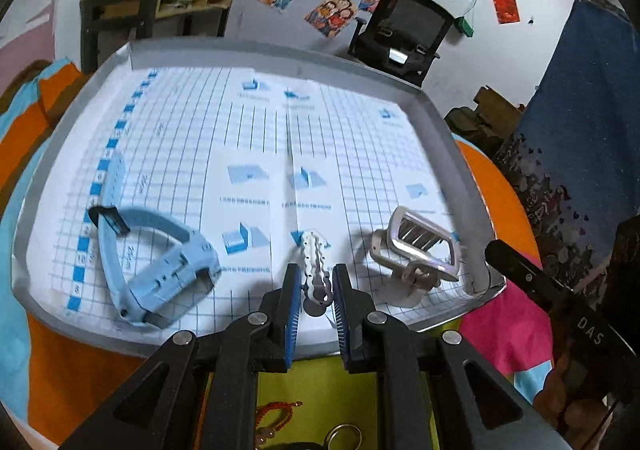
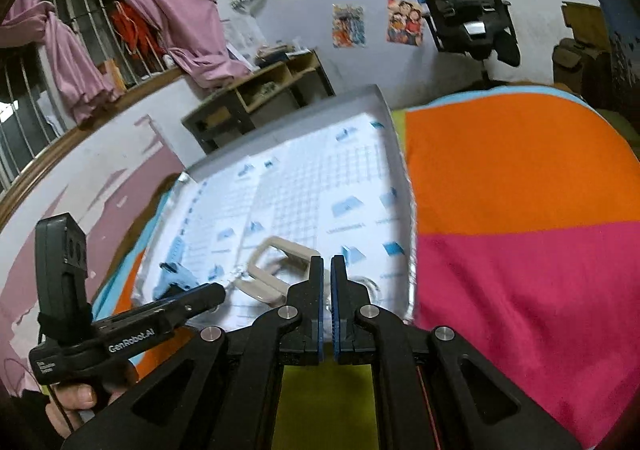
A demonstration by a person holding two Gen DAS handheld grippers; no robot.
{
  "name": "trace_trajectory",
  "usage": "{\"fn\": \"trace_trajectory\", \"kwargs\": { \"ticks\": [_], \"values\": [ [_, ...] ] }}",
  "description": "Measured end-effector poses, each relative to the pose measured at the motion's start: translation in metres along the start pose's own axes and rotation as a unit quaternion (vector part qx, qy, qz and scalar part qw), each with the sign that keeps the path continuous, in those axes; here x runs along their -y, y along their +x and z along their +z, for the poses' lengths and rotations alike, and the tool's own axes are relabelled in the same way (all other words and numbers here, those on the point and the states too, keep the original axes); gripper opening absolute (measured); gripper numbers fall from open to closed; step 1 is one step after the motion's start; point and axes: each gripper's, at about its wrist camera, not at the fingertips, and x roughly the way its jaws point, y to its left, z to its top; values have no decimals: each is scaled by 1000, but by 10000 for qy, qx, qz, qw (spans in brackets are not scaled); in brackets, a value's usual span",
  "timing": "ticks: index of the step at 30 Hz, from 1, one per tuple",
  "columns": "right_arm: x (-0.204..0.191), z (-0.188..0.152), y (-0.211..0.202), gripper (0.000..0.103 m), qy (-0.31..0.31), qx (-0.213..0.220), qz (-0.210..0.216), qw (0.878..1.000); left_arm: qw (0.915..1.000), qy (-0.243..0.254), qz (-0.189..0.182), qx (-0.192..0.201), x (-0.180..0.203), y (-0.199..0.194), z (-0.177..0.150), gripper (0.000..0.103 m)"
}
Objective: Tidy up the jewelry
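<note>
A silver tray (image 1: 436, 118) lined with blue-grid paper holds a light blue watch (image 1: 156, 270) at the left and a beige claw hair clip (image 1: 416, 250) at the right. Between them, over the tray's near edge, my left gripper (image 1: 316, 282) is shut on a slim white hair clip (image 1: 314, 266) that points away from me. In the right wrist view my right gripper (image 2: 326, 262) is shut with nothing in it, over the tray's (image 2: 410, 210) near right corner. The beige clip (image 2: 272, 270) lies just left of its fingertips, and the blue watch (image 2: 176, 278) is farther left.
A red cord bracelet (image 1: 276, 414) and a metal key ring (image 1: 344, 434) lie on yellow-green cloth below the left gripper. The tray rests on an orange, pink and blue blanket (image 2: 520, 210). A hand (image 2: 76, 398) holds the left gripper's body. A black office chair (image 2: 468, 6) and a wooden shelf (image 2: 260, 90) stand behind.
</note>
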Motion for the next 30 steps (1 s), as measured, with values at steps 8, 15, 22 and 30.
{"fn": "trace_trajectory", "kwargs": {
  "ticks": [8, 15, 22, 30],
  "values": [
    [-5, -1, -34, 36, -285, 261, -244, 9990, 9987, 27, 154, 479, 10, -39, -5, 66],
    [-34, -8, -119, 69, -777, 997, -395, 9912, 9892, -11, 175, 1457, 20, -128, -26, 98],
    [-81, -43, -222, 98, -1263, 1944, -422, 9718, 9683, 222, 410, 2454, 33, -232, -71, 103],
    [-117, -104, -324, 102, -1561, 2416, -440, 9567, 9509, 437, 520, 3020, 40, -323, -144, 103]
  ]
}}
